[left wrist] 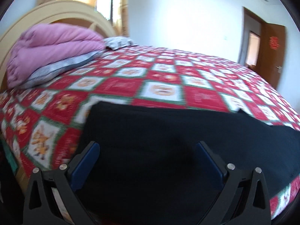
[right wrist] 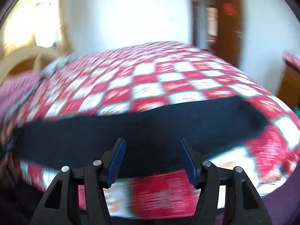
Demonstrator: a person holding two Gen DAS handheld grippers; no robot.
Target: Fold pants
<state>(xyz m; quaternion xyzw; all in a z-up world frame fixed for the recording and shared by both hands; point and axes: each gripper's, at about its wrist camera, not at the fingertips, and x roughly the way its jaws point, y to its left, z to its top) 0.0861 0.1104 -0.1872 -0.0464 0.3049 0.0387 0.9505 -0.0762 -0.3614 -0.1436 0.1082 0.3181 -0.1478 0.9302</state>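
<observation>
Black pants (left wrist: 168,140) lie flat on a bed with a red, white and green checked cover (left wrist: 159,78). In the left wrist view they fill the foreground; my left gripper (left wrist: 148,146) is open just above them, its blue-padded fingers spread wide and empty. In the right wrist view the pants (right wrist: 131,135) stretch as a long dark band across the bed (right wrist: 150,86). My right gripper (right wrist: 151,144) is open and empty, its fingertips over the pants' near edge. The right view is motion-blurred.
A folded pink duvet (left wrist: 48,52) on a grey pillow (left wrist: 61,67) sits by the cream headboard (left wrist: 56,13) at the left. A patterned pillow (left wrist: 118,43) lies behind it. A brown door (left wrist: 271,56) stands open at the far right.
</observation>
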